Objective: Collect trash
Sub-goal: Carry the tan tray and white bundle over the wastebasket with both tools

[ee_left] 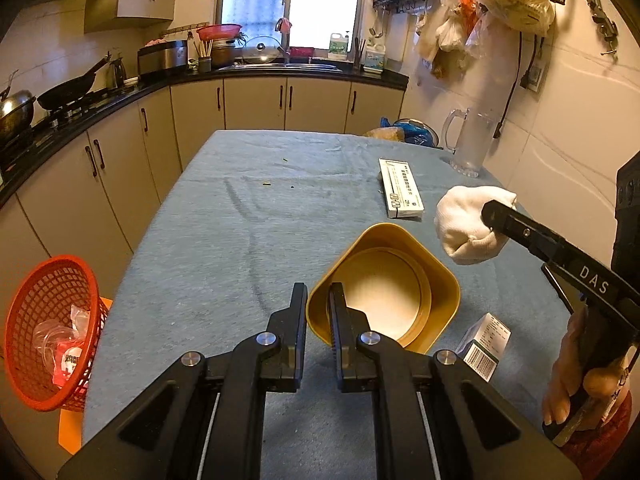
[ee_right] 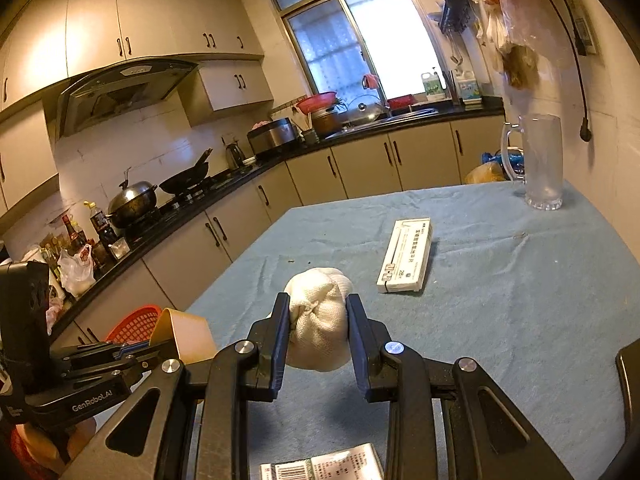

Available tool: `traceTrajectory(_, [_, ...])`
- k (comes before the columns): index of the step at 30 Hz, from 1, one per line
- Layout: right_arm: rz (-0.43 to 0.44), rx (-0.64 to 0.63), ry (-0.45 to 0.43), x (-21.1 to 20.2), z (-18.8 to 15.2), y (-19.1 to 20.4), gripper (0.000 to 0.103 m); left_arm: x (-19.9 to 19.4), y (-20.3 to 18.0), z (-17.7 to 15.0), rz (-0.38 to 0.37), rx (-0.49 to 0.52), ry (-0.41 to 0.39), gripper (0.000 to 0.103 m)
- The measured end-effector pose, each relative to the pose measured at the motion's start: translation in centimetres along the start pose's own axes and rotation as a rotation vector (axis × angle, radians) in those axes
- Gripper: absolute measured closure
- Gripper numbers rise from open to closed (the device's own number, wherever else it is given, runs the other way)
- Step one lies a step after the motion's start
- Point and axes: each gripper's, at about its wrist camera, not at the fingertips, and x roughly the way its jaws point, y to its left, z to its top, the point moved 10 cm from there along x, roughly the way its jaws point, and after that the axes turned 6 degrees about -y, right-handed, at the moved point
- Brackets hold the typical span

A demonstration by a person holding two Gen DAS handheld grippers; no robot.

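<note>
Left gripper (ee_left: 317, 310) reaches out low over the table (ee_left: 224, 216), its two fingers pinching the near wall of a yellow tub (ee_left: 384, 292), one inside the rim, one outside. Off the table's left edge stands a red basket (ee_left: 52, 332). Right gripper (ee_right: 318, 322), held in a bare hand (ee_left: 588, 384), is raised above the cloth, clamping a white cloth ball (ee_right: 318, 320). Beyond, toward the right edge, lies a long white box (ee_right: 406, 256).

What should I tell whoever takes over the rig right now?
Left gripper: shut on the rim of the yellow square plastic bin, holding it tilted open.
Right gripper: shut on the crumpled white cloth ball, held just above the blue tablecloth, not yet in the bin.
Left: long white box, small barcoded box.
Red mesh basket already holds wrappers.
</note>
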Motion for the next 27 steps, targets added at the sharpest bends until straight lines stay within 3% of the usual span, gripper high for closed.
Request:
traceTrajectory(15, [0.038, 0.021, 0.033, -0.8, -1.5, 3.1, 0.073, -1.9, 1.8, 0.0, 0.006, -0.033, -0.027, 0.093])
traceTrajectory(27, [0.084, -0.010, 0.076, 0.4, -2.0, 7.5, 0.073, -3.7, 5.3, 0.1, 0.024, -0.091, -0.063, 0.093])
